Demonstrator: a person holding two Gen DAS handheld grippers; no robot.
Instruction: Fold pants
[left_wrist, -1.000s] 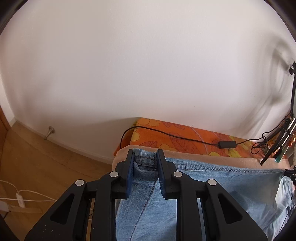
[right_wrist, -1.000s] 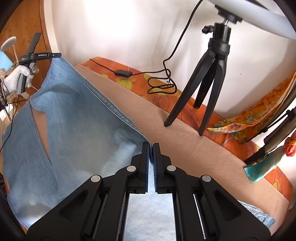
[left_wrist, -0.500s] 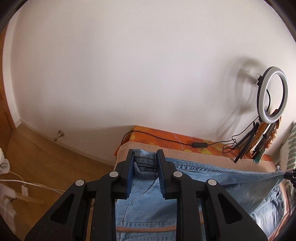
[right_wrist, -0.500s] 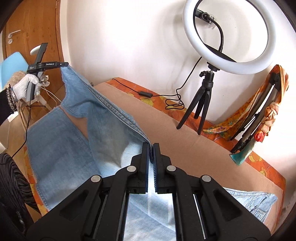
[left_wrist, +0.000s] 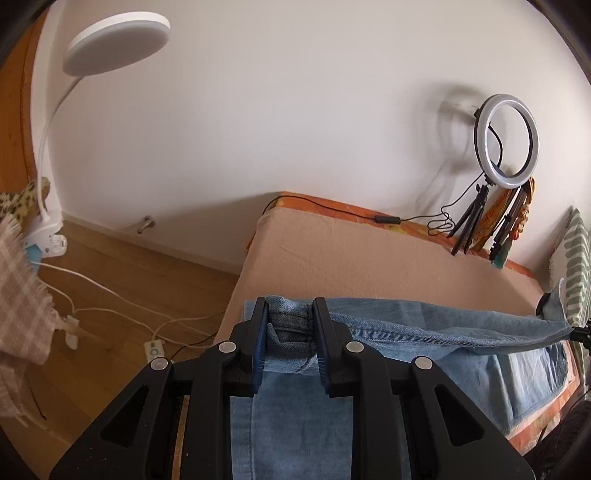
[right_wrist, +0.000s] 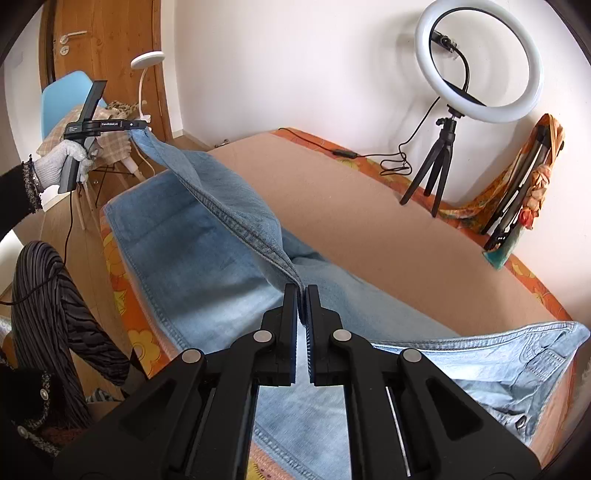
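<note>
Light blue denim pants (right_wrist: 207, 258) lie along the near side of a bed covered with a beige blanket (right_wrist: 369, 221). My left gripper (left_wrist: 289, 314) is shut on the bunched hem of one pant leg (left_wrist: 288, 325) and holds it raised. My right gripper (right_wrist: 302, 295) is shut on the side seam of the same leg (right_wrist: 258, 240). The seam hangs taut between the two grippers above the other leg. The left gripper also shows in the right wrist view (right_wrist: 142, 124), held by a white-gloved hand. The waistband (right_wrist: 535, 362) lies at the right.
A ring light on a tripod (right_wrist: 476, 62) stands at the back of the bed, its cable (right_wrist: 369, 153) along the wall. Folded stands with orange cloth (right_wrist: 524, 192) lean in the corner. A white lamp (left_wrist: 110, 44), floor cables (left_wrist: 110, 306) and a blue chair (right_wrist: 62, 107) are left of the bed.
Both grippers have pulled back from the wall toward the near side of the bed, carrying the lifted pant leg over the other leg. More bare blanket shows behind it.
</note>
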